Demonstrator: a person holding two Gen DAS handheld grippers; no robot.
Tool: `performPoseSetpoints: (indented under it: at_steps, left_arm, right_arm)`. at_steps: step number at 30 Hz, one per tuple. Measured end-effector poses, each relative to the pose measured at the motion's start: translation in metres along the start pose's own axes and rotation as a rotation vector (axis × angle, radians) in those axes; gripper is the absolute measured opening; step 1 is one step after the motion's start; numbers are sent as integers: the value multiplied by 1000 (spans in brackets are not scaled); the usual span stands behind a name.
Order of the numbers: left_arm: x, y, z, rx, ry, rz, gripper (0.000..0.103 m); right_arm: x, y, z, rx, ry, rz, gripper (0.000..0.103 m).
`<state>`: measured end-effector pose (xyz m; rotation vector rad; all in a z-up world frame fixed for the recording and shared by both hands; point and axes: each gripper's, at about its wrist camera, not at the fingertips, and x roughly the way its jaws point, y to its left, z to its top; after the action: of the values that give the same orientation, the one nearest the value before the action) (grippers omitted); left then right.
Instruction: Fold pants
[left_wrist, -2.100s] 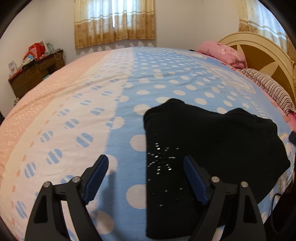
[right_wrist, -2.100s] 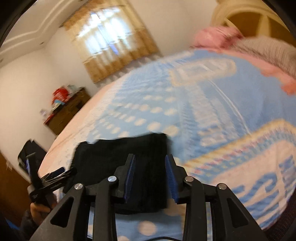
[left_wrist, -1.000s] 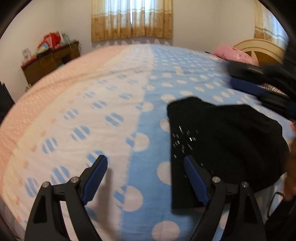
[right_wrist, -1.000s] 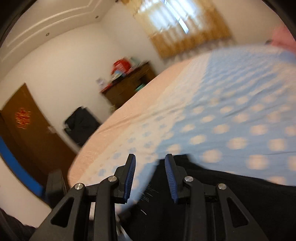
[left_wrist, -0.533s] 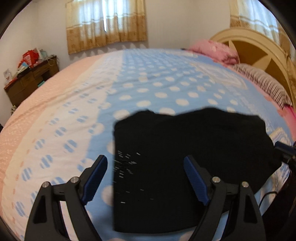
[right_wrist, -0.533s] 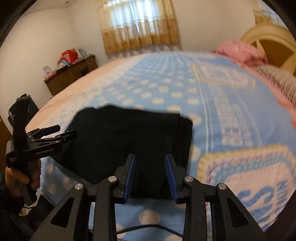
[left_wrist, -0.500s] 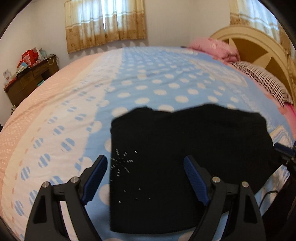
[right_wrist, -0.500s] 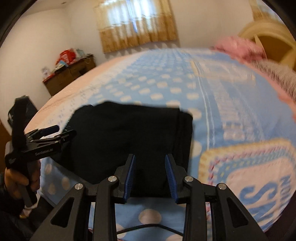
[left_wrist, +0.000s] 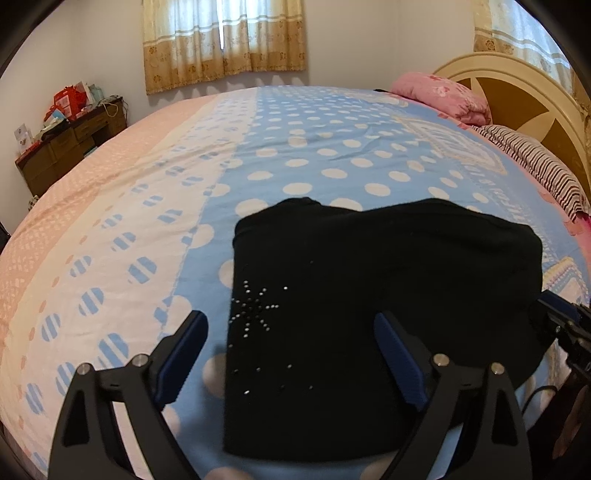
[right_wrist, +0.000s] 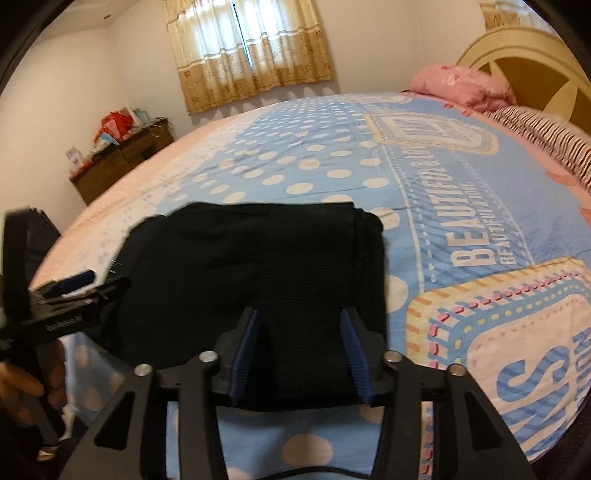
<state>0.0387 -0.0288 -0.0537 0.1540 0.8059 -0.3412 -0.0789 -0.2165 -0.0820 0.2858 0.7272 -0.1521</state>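
Beyond the folded pants (left_wrist: 369, 295), the bed (left_wrist: 314, 147) lies flat and bare up to the far edge, open to passage. At the head end, a pink pillow (left_wrist: 443, 94), a striped pillow (left_wrist: 535, 166) and the headboard (left_wrist: 517, 92) block that side.

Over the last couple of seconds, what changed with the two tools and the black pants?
The right tool swung left across the pants and back; half a second ago its jaws were nearly shut, now they are wider apart. It hangs above the near edge of the folded black pants. The left tool stayed wide open, gripping nothing. The pants stayed folded on the bedspread.
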Motion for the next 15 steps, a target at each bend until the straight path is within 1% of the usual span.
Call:
performPoseSetpoints:
  at_steps: [2,3,4,6,7,10,12,15]
  left_arm:
    - [-6,3,1,7,-11,0,94]
    - [-9,6,2,3,-19,-4,94]
    - [-11,8,2,-5,-23,-9,94]
    - [-13,11,5,-26,-28,-28,94]
    - [-14,12,6,-33,-28,-36,94]
    - [-15,15,9,-55,-34,-77,95]
    - [-16,19,11,-71,-47,-98,102]
    - [-15,24,13,-117,-71,-110,103]
  right_arm:
    - [-11,-6,6,37,-36,54,49]
    - [-20,-12,10,68,-78,74,51]
    - [-25,-16,11,93,-104,82,54]
    - [-32,-27,12,152,-146,99,67]
    - [-32,-31,12,173,-155,103,68]
    - [-25,-46,10,250,-134,99,69]
    - [-14,-60,8,338,-99,116,69]
    - [-2,-69,1,390,-69,105,69]
